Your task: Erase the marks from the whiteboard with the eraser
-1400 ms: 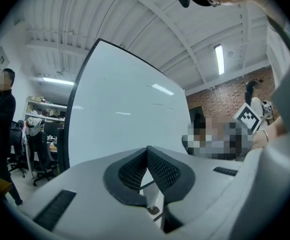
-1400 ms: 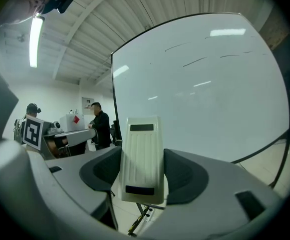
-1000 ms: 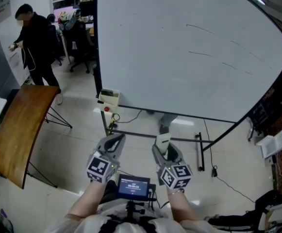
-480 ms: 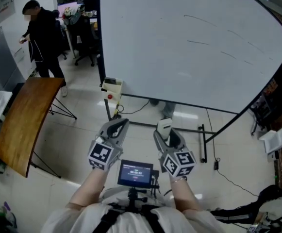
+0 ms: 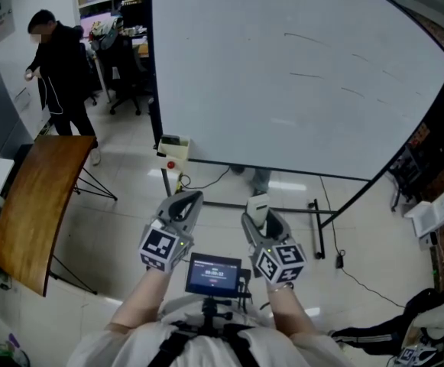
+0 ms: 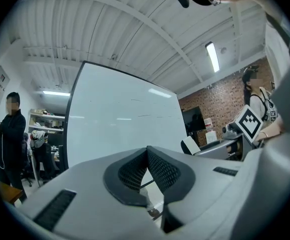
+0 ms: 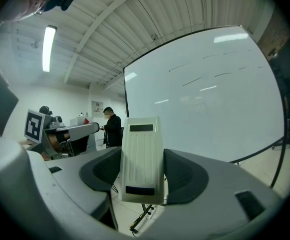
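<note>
The whiteboard (image 5: pixel 283 75) stands on its frame ahead of me, with several thin dark marks (image 5: pixel 307 38) on its upper right part. My right gripper (image 5: pixel 259 219) is shut on a cream-white eraser (image 5: pixel 257 205), held low and well short of the board. In the right gripper view the eraser (image 7: pixel 142 149) stands upright between the jaws of the right gripper (image 7: pixel 143 173), and the marks (image 7: pixel 192 81) show on the whiteboard (image 7: pixel 209 114) beyond. My left gripper (image 5: pixel 188 200) is beside it, shut and empty. In the left gripper view the left gripper (image 6: pixel 147 153) has its pads touching.
A wooden folding table (image 5: pixel 30 197) stands at the left. A person in black (image 5: pixel 57 75) stands by the far left wall, near office chairs (image 5: pixel 126 60). The board's stand feet and cables (image 5: pixel 317 235) lie on the floor ahead. A small screen (image 5: pixel 214 275) sits at my chest.
Both grippers stay in nearly the same place, the eraser still held. The view has shifted slightly, and the person at the back left has shifted position.
</note>
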### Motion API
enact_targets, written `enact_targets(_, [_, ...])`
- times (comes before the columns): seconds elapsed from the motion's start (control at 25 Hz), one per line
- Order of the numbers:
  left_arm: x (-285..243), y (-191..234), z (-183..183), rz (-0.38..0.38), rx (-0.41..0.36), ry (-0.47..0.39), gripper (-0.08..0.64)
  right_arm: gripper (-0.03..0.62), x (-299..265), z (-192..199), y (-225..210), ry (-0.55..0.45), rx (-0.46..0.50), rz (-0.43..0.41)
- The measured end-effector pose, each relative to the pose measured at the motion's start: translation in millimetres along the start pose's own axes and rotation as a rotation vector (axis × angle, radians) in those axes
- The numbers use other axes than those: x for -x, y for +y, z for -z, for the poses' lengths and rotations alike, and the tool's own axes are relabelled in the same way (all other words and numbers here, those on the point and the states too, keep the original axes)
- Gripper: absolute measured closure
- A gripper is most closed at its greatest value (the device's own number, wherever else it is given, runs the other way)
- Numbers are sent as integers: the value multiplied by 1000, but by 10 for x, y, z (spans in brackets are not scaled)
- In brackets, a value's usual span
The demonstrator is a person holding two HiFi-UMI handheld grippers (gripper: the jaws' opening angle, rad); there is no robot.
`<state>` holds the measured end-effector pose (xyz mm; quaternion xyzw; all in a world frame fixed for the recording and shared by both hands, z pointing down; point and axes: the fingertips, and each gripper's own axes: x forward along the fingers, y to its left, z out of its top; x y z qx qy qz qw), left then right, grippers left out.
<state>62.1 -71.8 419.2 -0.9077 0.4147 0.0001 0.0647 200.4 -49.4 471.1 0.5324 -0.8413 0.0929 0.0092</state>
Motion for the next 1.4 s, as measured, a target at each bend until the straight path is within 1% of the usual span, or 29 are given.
enact_targets(0.12, [-20, 54, -6, 15, -23, -9, 554, 333, -26, -31, 1, -8, -2, 13])
enact_targets(0.2, [-11, 82, -19, 9, -10, -11, 554, 333, -41, -21, 10, -5, -3, 16])
enact_targets(0.36, [-16, 154, 58, 16, -18, -15, 554, 333, -70, -6, 37, -3, 5, 20])
enact_targets(0.48, [-15, 187, 93, 10, -3, -5, 554, 333, -85, -19, 54, -6, 16, 23])
enact_targets(0.6, [-33, 223, 105, 6, -11, -4, 554, 333, -102, -36, 36, -11, 12, 28])
enact_targets(0.76, [-41, 224, 90, 0, 15, -1, 554, 333, -106, -55, 7, -11, 21, 44])
enact_targets(1.08, [-26, 267, 124, -1, 8, 2, 554, 333, -101, -201, 38, -38, 58, 52])
enact_targets(1.4, [3, 287, 96, -6, -1, 0, 554, 333, -63, -322, 25, -69, 54, 58])
